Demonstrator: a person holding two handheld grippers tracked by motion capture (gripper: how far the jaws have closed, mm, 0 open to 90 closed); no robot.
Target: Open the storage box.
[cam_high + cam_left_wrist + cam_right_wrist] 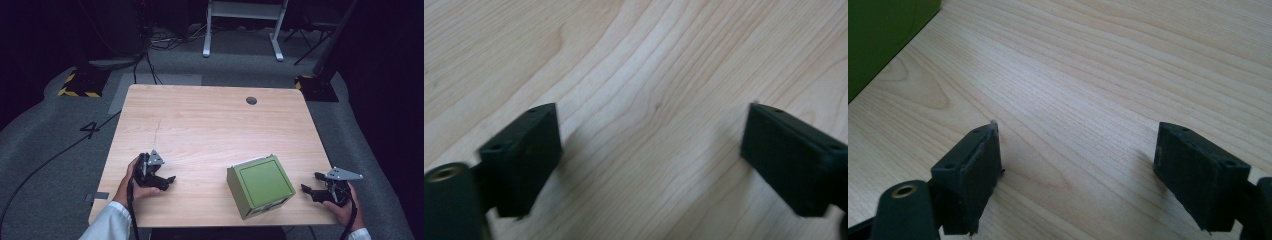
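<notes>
We work at a light wooden desk [210, 130] standing on grey carpet in a dark room. Nearest to us, at the desk's front edge, our left gripper [168, 181] rests on the wood at the left, its jaws spread wide with nothing between them; in the left gripper view [651, 150] we see just bare wood grain between the two black jaws. At the front right our right gripper [310, 190] lies near the desk's right edge, jaws likewise wide apart and holding nothing, pointing toward the olive-green square box [260, 185]. That box sits on the desk between the two grippers, just beside the right one and not touching it; the right gripper view [1075, 165] catches its green side [883, 35] at the upper left. Farther off, a round dark cable hole [251, 100] marks the desk's back edge. Beyond it, cables trail over the carpet before a white metal frame [242, 25].
</notes>
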